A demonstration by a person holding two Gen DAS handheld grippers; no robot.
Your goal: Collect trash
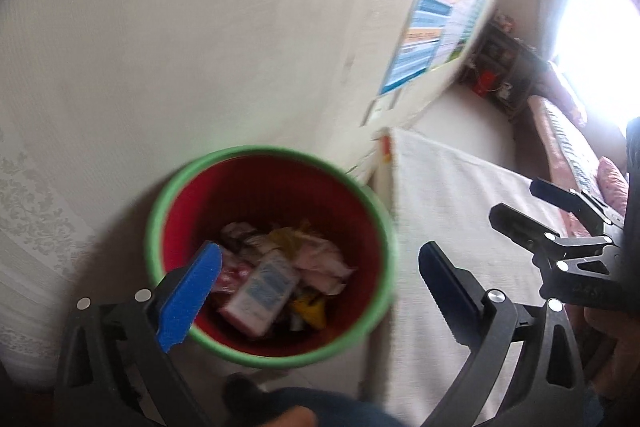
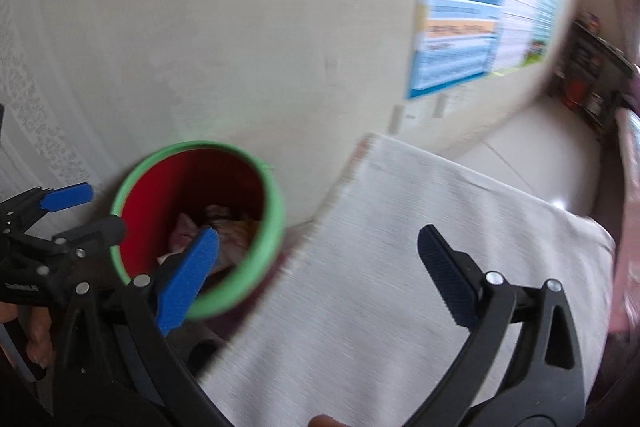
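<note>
A red bin with a green rim [image 1: 368, 203] stands on the floor by the wall and holds crumpled wrappers and a pink and white box [image 1: 262, 291]. My left gripper [image 1: 320, 283] hovers open and empty above the bin. The bin also shows in the right wrist view [image 2: 276, 211]. My right gripper [image 2: 320, 275] is open and empty, over the edge of a white cloth-covered surface [image 2: 400, 267] beside the bin. Each gripper shows in the other's view: the right one [image 1: 520, 203] at the right edge, the left one [image 2: 96, 211] at the left edge.
A pale wall [image 1: 200, 47] stands behind the bin, with a blue and white poster [image 1: 432, 39] on it. A dark shelf unit [image 1: 500, 67] and a bright window [image 1: 592, 39] are far right. Patterned cushions [image 1: 568, 147] lie along the right side.
</note>
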